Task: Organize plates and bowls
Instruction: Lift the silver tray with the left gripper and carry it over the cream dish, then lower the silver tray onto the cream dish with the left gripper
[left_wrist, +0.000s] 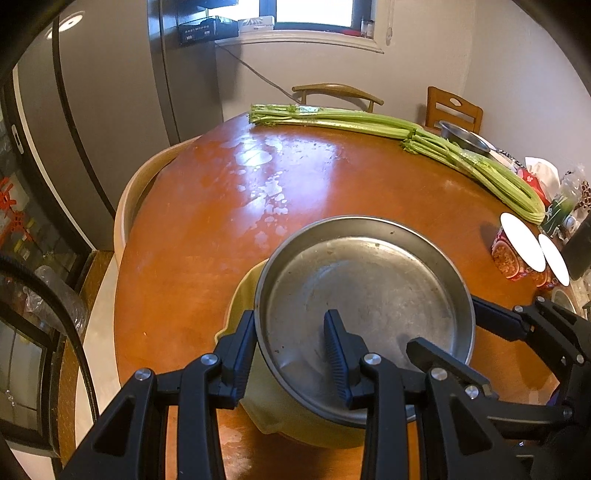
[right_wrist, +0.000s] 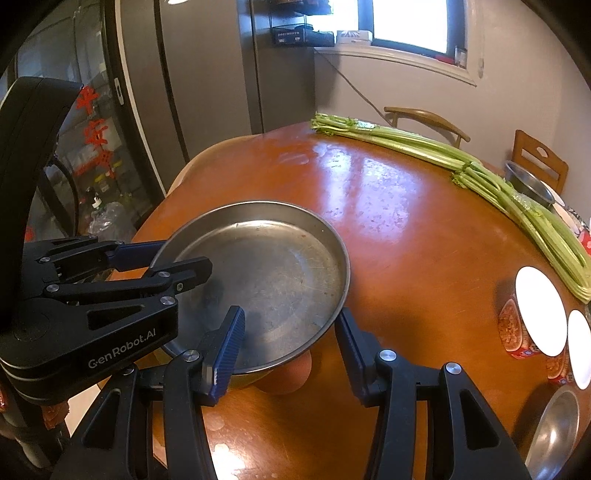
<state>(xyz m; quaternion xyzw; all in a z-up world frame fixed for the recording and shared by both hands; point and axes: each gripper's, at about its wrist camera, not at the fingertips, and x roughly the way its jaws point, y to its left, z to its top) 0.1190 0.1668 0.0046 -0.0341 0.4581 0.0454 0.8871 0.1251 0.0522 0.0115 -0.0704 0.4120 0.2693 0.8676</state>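
Steel is the material of the wide shallow plate (left_wrist: 364, 295) that both tongs carry together, one at each side of its near rim. The left tongs (left_wrist: 291, 354) are closed almost fully, with one finger outside the wall and one inside on the plate floor, so the rim is pinched between them. The right tongs (right_wrist: 290, 343) grip the rim in the same way at the opposite side; I judge that two grips keep such a broad plate level. The plate sits over a yellow bowl (left_wrist: 243, 291), which shows only at the left edge below it, near the front of the orange wooden bench (left_wrist: 207, 206). Whether the plate already rests on the bowl I cannot tell. It seems the plate is being stacked there to collect the dishes in one place. Celery stalks (left_wrist: 369, 122) lie far at the back, well apart.
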